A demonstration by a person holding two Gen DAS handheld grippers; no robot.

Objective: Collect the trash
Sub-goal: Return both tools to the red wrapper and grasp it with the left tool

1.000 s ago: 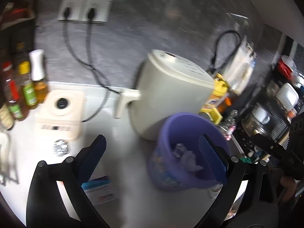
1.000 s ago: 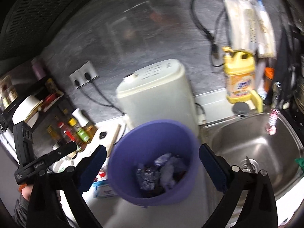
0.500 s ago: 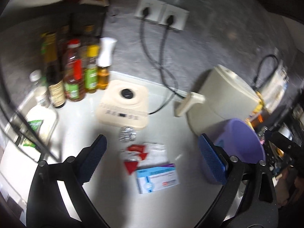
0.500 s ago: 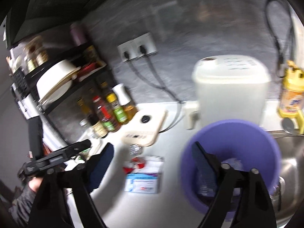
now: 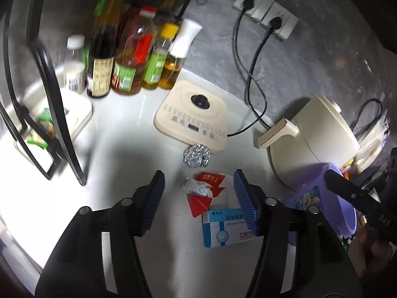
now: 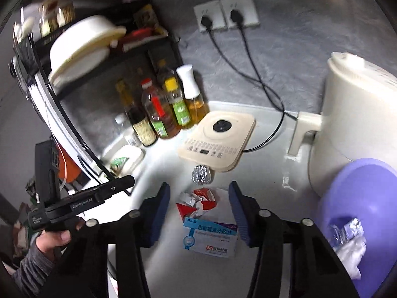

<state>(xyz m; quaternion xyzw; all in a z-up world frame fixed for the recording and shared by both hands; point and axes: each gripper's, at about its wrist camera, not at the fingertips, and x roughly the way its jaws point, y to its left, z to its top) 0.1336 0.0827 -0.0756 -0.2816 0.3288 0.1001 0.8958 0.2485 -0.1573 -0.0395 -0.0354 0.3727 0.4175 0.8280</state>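
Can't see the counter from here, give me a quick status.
Left gripper open, right gripper open, both empty. Foil ball, red wrapper, blue box on counter. Purple bin right. Nothing blocking.

Your left wrist camera looked steeply down, close over the counter litter. Your right wrist camera faced the same spot from further right. Both shared the foil ball (image 5: pixel 197 155) (image 6: pixel 201 174) and medicine box (image 5: pixel 227 228) (image 6: pixel 211 239).

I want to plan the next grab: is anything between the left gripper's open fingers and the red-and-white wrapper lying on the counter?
Nothing visible blocks it. The left gripper is open and apart from the red-and-white wrapper, which lies on the bare counter. The foil ball sits beyond it, and the blue medicine box touches its near edge.
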